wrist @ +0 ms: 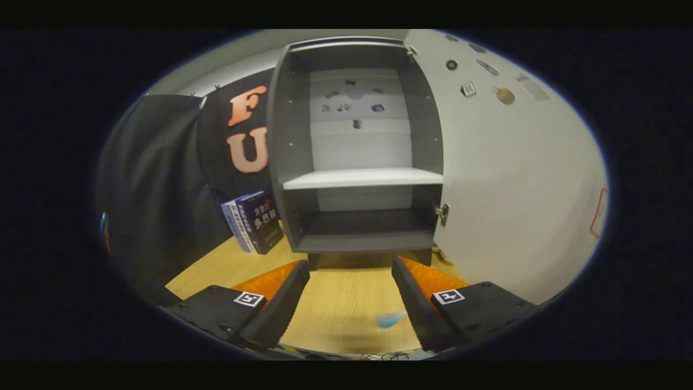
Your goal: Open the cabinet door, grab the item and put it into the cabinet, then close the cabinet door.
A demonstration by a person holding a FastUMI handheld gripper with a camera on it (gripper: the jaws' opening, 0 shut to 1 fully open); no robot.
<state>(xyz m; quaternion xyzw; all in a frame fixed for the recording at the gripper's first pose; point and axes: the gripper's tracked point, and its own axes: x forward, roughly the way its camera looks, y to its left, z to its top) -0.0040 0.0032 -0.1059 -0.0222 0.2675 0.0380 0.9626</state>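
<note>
We see the claw (pixel 351 271) released, its two fingers spread wide apart over the wooden counter (pixel 346 309) with nothing held between them; each finger carries a small square marker on its upper face. Straight ahead, beyond the fingertips, stands the cabinet (pixel 357 146), a dark-sided unit raised on short feet at the far part of the counter. Its door (pixel 514 179) is swung fully open to the right, a pale panel with several small stickers or magnets near its top, and we can make out a metal hinge where the door meets the cabinet's lower right edge. Inside, a light shelf (pixel 363 177) divides the cabinet into an upper and a lower compartment; both look bare, though the pale back wall of the upper one carries a scatter of small stickers. To the left of the cabinet, leaning just beside its side wall, sit the books (pixel 254 222), a couple of dark blue volumes standing tilted on the counter. Near us, just inside the right finger, a small light blue object (pixel 390 319) lies on the counter; we cannot tell what it is.
</note>
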